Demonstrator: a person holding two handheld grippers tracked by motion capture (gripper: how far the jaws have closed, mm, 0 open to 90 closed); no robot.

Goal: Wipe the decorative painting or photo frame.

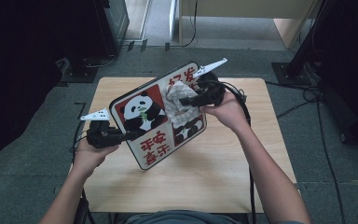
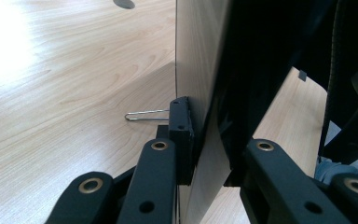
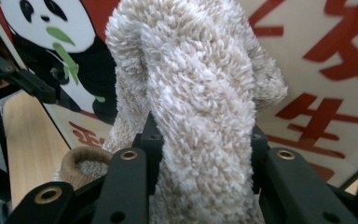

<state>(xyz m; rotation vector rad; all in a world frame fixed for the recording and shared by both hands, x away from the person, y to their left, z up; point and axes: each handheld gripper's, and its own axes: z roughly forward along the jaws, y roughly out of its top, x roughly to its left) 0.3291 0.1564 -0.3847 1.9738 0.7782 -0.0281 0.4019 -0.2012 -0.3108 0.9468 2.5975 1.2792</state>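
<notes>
Panda sign (image 1: 154, 122) is held tilted above the bench (image 1: 205, 182), left gripper (image 2: 204, 161) clamped shut on its edge; right gripper (image 3: 201, 140) is closed on a fluffy cloth (image 3: 191, 93) pressed to the sign's face, approx. mid-panel. Wiping looks underway, lower half probably left. Bench edges well apart, room all round.

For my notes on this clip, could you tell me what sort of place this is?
Probably a lab or workshop recording corner: a small wooden table on grey carpet, loose cables, and dark stand bases around it.
</notes>
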